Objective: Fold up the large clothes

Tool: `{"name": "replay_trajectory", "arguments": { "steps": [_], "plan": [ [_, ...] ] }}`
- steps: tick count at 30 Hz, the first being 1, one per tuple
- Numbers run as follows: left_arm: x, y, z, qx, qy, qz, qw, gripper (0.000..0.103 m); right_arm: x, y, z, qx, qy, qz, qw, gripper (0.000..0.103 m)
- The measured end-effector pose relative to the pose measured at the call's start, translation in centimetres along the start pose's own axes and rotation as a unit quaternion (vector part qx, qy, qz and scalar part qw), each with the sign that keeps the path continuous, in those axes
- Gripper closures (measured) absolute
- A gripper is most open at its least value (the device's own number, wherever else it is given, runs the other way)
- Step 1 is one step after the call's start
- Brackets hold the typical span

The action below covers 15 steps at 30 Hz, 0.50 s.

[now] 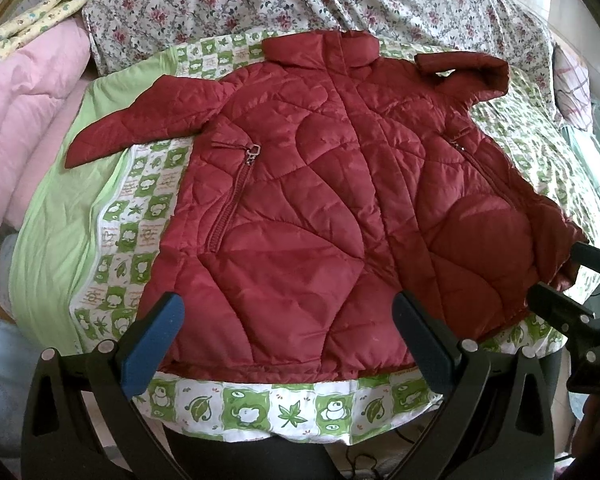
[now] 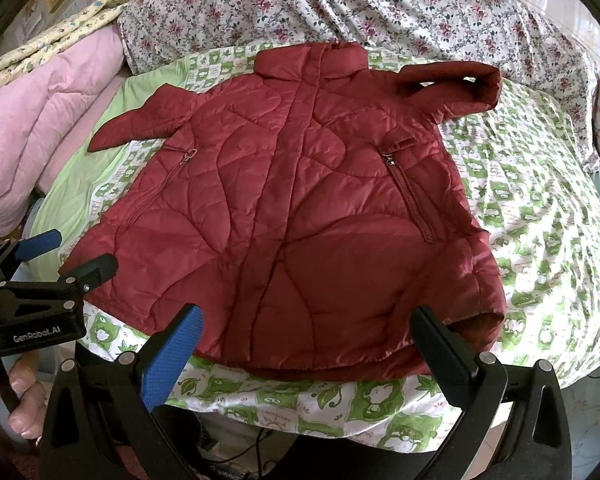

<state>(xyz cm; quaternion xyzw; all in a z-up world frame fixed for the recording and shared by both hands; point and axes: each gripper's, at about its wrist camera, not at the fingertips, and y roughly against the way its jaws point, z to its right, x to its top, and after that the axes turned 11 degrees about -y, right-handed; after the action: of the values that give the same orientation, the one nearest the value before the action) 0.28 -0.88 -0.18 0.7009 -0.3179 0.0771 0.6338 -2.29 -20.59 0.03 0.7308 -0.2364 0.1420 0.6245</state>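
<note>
Quilted red jacket [image 1: 332,184] spread front-up on bed [image 2: 540,216] — both grippers [image 1: 288,328] [image 2: 306,344] agape at hem, poised to fold.

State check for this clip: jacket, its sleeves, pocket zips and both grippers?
Jacket: spread flat, front up, closed, unfolded.
Left sleeve: lying out sideways.
Right sleeve: bent over near the collar.
Pocket zips: closed.
Left gripper: open, empty.
Right gripper: open, empty.
</note>
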Motion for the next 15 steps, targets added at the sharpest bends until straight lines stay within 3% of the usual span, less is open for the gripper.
{"name": "replay_trajectory", "arguments": {
  "steps": [15],
  "plan": [
    [-0.25,-1.03,-0.52,-0.012,0.004,-0.007,0.9999,0.0,0.4,-0.73,0.17,-0.001,0.001,0.001,1.0,0.0]
  ]
}}
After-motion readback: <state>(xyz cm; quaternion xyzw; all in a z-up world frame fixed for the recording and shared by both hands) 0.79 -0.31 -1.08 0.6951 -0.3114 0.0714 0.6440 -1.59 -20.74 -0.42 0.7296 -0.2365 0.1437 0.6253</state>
